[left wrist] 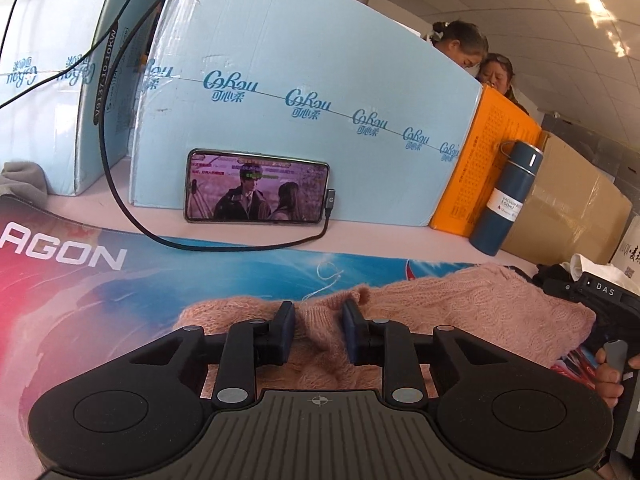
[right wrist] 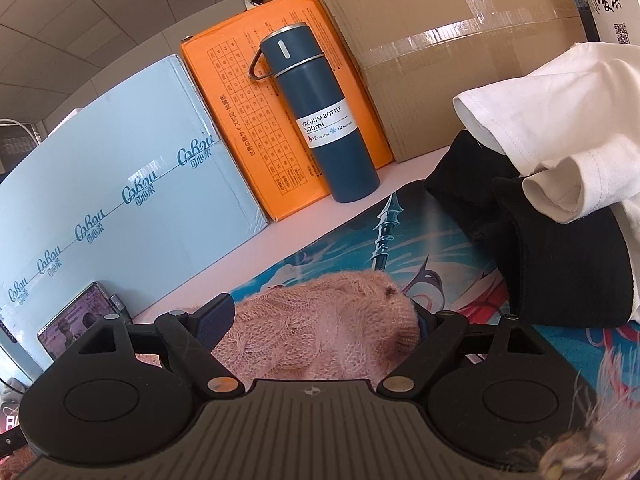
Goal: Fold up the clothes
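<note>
A pink knitted sweater (left wrist: 460, 312) lies bunched on a printed desk mat (left wrist: 120, 280). My left gripper (left wrist: 319, 330) sits low over its near edge, and a ridge of the knit stands between its two partly closed fingers. In the right wrist view the sweater (right wrist: 320, 332) fills the gap of my right gripper (right wrist: 324, 320), whose fingers stand wide apart around a thick fold of it. The right finger is largely hidden by the knit.
Light blue boxes (left wrist: 300, 100), an orange box (right wrist: 256, 128) and a brown carton (right wrist: 460, 60) line the back. A phone (left wrist: 256, 186) with its cable leans on a blue box. A dark blue vacuum bottle (right wrist: 320, 120) stands by the boxes. Black and white clothes (right wrist: 540, 200) lie right.
</note>
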### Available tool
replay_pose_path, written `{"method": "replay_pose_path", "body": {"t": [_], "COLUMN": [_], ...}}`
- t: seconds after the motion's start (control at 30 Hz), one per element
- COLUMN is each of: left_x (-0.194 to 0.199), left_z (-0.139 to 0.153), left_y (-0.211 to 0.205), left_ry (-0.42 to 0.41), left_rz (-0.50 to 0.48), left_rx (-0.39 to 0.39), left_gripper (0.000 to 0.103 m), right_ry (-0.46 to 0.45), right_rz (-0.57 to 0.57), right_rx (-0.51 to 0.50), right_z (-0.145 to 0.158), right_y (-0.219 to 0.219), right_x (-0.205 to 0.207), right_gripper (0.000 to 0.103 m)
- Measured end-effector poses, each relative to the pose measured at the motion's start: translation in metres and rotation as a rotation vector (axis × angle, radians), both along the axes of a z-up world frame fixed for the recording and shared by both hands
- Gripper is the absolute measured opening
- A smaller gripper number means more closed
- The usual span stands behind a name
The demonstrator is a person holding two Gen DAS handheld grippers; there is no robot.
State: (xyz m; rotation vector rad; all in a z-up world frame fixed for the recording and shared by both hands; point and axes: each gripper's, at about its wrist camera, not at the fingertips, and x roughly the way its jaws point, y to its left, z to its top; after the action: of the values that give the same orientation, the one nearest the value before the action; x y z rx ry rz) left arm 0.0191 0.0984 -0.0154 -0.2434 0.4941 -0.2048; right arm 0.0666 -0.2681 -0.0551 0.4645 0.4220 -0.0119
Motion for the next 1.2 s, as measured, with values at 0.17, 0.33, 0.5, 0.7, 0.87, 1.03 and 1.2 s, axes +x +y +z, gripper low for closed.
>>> {"method": "replay_pose_path", "body": {"t": [0.17, 0.33, 0.5, 0.7, 0.87, 1.03, 1.2], "left_x": [-0.004, 0.001, 0.003, 0.005, -0.009, -0.028, -0.039], "left_z": [0.000, -0.005, -0.007, -0.006, 0.008, 0.016, 0.011], "left_y": [-0.033, -0.039, -0.026, -0.002, 0.014, 0.059, 0.094], "left_ry": [0.007, 0.057, 0.070, 0.050, -0.065, -0.146, -0.121], "left_rz": [-0.137, -0.118, -0.090, -0.012, 0.117, 0.361, 0.514], "left_rx": [0.102, 0.142, 0.100, 0.023, 0.039, -0.021, -0.122], "left_gripper": [0.092, 0.092, 0.059, 0.013, 0.009, 0.009, 0.009], "right_ry": [0.005, 0.007, 0.010, 0.017, 0.018, 0.011, 0.007], "right_rz": [0.003, 0.003, 0.003, 0.003, 0.002, -0.001, -0.001], "right_rx": [0.001, 0.001, 0.003, 0.013, 0.016, 0.018, 0.017], "right_z": [0.000, 0.000, -0.001, -0.002, -0.002, -0.002, -0.001], "right_y": [0.000, 0.000, 0.001, 0.000, 0.000, 0.000, -0.001], "right_x": [0.000, 0.000, 0.000, -0.001, -0.001, -0.002, -0.002], "right_gripper": [0.084, 0.084, 0.084, 0.084, 0.084, 0.084, 0.084]}}
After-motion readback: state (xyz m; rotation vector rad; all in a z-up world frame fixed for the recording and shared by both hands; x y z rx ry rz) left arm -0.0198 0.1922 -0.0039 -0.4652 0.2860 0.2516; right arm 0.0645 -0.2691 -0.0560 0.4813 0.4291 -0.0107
